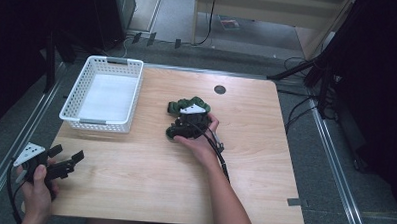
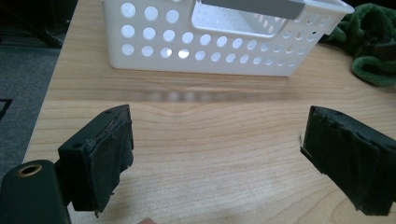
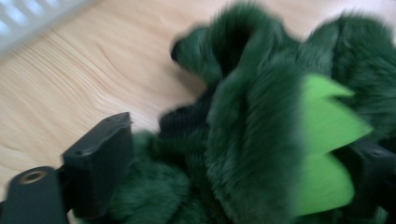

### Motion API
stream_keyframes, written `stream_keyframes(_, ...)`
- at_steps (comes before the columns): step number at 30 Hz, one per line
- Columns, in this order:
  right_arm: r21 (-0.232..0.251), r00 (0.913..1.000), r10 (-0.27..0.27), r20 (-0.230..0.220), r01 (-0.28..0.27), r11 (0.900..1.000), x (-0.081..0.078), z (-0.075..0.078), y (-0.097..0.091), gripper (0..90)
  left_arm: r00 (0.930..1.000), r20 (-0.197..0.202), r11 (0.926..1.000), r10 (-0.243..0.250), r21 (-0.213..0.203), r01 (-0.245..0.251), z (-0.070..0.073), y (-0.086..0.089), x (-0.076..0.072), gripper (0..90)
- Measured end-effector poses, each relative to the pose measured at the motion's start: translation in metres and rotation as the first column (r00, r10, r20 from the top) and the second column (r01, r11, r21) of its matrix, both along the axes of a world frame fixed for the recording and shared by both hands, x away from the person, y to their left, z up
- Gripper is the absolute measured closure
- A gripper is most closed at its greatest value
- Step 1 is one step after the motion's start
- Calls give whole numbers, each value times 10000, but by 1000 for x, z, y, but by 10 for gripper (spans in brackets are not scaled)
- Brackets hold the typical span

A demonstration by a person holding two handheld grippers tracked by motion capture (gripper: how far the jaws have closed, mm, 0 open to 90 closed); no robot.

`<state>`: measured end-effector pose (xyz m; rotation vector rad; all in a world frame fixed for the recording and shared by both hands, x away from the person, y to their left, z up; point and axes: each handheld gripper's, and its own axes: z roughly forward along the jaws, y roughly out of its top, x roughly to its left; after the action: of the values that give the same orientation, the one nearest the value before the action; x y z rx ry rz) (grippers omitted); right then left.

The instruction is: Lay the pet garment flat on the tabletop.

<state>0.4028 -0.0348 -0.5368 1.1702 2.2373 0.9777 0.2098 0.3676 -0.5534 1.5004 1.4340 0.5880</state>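
From the high view we see a wooden table (image 1: 149,170) with a white perforated basket (image 1: 105,93) at its upper left. Near the centre of the frame lies a dark green plush toy (image 1: 184,105), and the right gripper (image 1: 188,127) sits on top of it, the hand (image 1: 201,142) behind. From here we cannot tell how its jaws stand. At the lower left, the left gripper (image 1: 64,160) is held over the table's corner, well apart from the toy.

The left gripper view adds what the overhead hides — its two black jaws are spread wide with bare wood between them, holding nothing. The basket (image 2: 219,42) fills the top of the frame, and the plush toy (image 2: 369,46) peeks in at the upper right.

In the right gripper view, blurred, the plush toy (image 3: 252,140) lies between the parted jaws — green fur bulging over both, with bright lime spikes (image 3: 327,149) at the right. Whether they pinch it we cannot tell.
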Motion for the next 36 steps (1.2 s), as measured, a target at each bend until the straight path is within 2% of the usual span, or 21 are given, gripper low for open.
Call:
stream_keyframes(3, -636, 9997, -44, 251, 60, 9980, 1, -9, 4, 255, 10000, -19, 10000, -1, -10, 1, 0, 0, 0, 87)
stream_keyframes(5, -626, 9989, -266, 380, 289, 9976, 1, -8, 4, 442, 10000, -20, 10000, -11, 1, 11, 0, 0, 0, 87)
stream_keyframes(6, -626, 9989, -266, 380, 289, 9976, 1, -8, 4, 442, 10000, -12, 10000, -7, 17, 7, 0, 0, 0, 87)
stream_keyframes(7, -738, 9962, -455, 741, 509, 9960, 1, -9, 3, 621, 10000, -9, 10000, -2, 43, 2, 0, 0, 0, 87)
stream_keyframes(11, -534, 9955, -576, 748, 617, 9967, 1, -5, -2, 746, 9998, 41, 9996, 172, 220, -173, 1, -2, -1, 87)
stream_keyframes(16, 212, 9901, -732, 1201, 712, 9972, -9, 16, -12, 766, 10000, 78, 9992, 52, 405, -55, 9, -5, -3, 87)
stream_keyframes(17, 604, 9875, -688, 1421, 607, 9963, -17, 32, -20, 769, 9999, 143, 9995, -42, 313, 38, 12, -8, -3, 87)
stream_keyframes(19, 755, 9861, -622, 1543, 510, 9958, -22, 40, -23, 769, 9992, 361, 9994, -168, 316, 156, 21, -16, -3, 87)
stream_keyframes(20, 995, 9828, -510, 1776, 337, 9945, -35, 55, -31, 769, 9985, 470, 9991, -280, 343, 264, 26, -21, -2, 87)
stream_keyframes(21, 1136, 9816, -446, 1855, 237, 9932, -42, 62, -35, 769, 9960, 686, 9981, -568, 294, 549, 37, -33, -2, 87)
stream_keyframes(23, 1202, 9806, -361, 1926, 129, 9927, -49, 68, -39, 768, 9942, 787, 9970, -728, 320, 704, 42, -40, -1, 87)
stream_keyframes(24, 1354, 9783, -163, 2066, -121, 9907, -68, 79, -47, 768, 9895, 966, 9938, -1077, 362, 1047, 52, -54, 0, 87)
stream_keyframes(25, 1330, 9773, -81, 2117, -206, 9909, -75, 81, -49, 768, 9895, 966, 9938, -1077, 362, 1047, 52, -54, 0, 87)
stream_keyframes(27, 1371, 9766, 99, 2147, -402, 9897, -94, 83, -54, 767, 9796, 1214, 9869, -1600, 410, 1561, 66, -76, 2, 87)
stream_keyframes(28, 1371, 9766, 99, 2147, -402, 9897, -94, 83, -54, 767, 9796, 1214, 9869, -1600, 410, 1561, 66, -76, 2, 87)
stream_keyframes(29, 1145, 9752, 316, 2191, -579, 9917, -113, 81, -57, 767, 9767, 1296, 9852, -1709, 376, 1674, 71, -83, 3, 87)
stream_keyframes(31, 1023, 9755, 426, 2159, -660, 9926, -129, 76, -59, 767, 9676, 1519, 9793, -2015, 137, 2018, 83, -106, 10, 87)
stream_keyframes(32, 1128, 9768, 436, 2099, -685, 9913, -137, 74, -60, 767, 9676, 1519, 9793, -2015, 137, 2018, 83, -106, 10, 87)
stream_keyframes(34, 1203, 9782, 444, 2029, -699, 9903, -144, 72, -61, 767, 9603, 1650, 9740, -2249, 108, 2263, 90, -121, 14, 87)
stream_keyframes(35, 1325, 9789, 501, 1982, -774, 9882, -159, 66, -61, 767, 9559, 1698, 9703, -2396, 89, 2416, 93, -129, 16, 88)
stream_keyframes(36, 1337, 9794, 536, 1948, -807, 9877, -166, 63, -60, 767, 9472, 1714, 9620, -2711, 148, 2726, 95, -142, 18, 88)
